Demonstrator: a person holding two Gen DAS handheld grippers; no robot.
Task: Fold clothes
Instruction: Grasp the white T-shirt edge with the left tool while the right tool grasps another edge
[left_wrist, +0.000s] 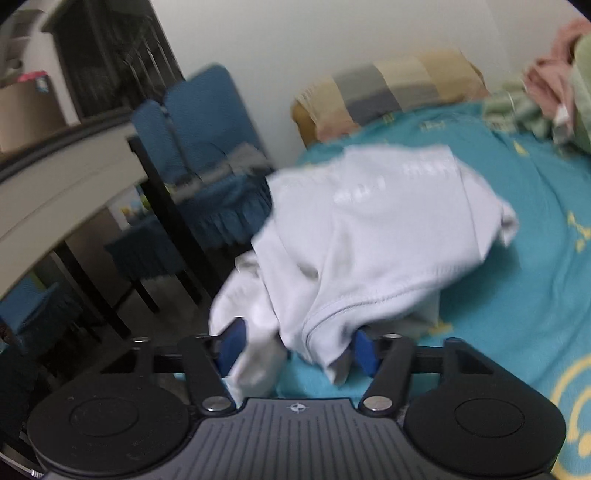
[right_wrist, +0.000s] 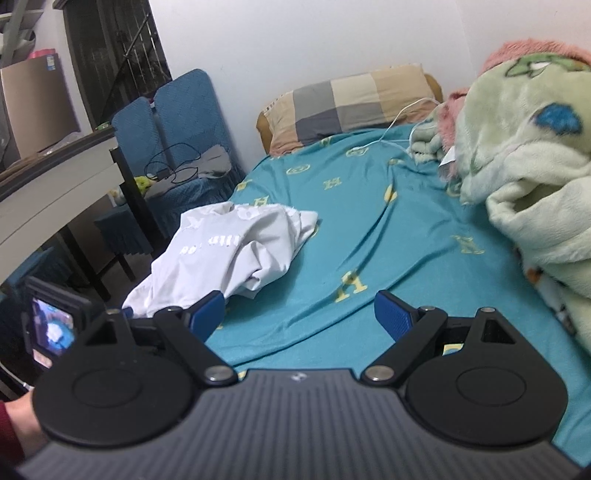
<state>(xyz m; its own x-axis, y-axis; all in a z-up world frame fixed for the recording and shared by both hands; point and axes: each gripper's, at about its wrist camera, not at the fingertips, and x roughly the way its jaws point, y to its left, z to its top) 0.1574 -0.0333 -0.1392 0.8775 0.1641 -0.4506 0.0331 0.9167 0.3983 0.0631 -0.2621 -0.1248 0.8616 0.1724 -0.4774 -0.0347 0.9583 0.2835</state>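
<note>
A crumpled white T-shirt (left_wrist: 369, 229) with faint printed letters lies on the teal bed sheet (left_wrist: 517, 295), hanging partly over the bed's left edge. My left gripper (left_wrist: 297, 347) is open at the shirt's near hem; cloth drapes over and between its blue pads (left_wrist: 231, 345), and sheet shows in the gap. This view is blurred. In the right wrist view the same T-shirt (right_wrist: 229, 251) lies ahead to the left. My right gripper (right_wrist: 299, 317) is open over the bare sheet (right_wrist: 369, 229), holding nothing, its left pad near the shirt's edge.
A checked pillow (right_wrist: 347, 103) lies at the bed's head, with a white cable (right_wrist: 391, 133) nearby. A bulky green and pink blanket (right_wrist: 528, 155) fills the right side. Left of the bed stand blue-covered chairs (right_wrist: 177, 122) and a white table (right_wrist: 48, 184). A hand (right_wrist: 22, 417) shows bottom left.
</note>
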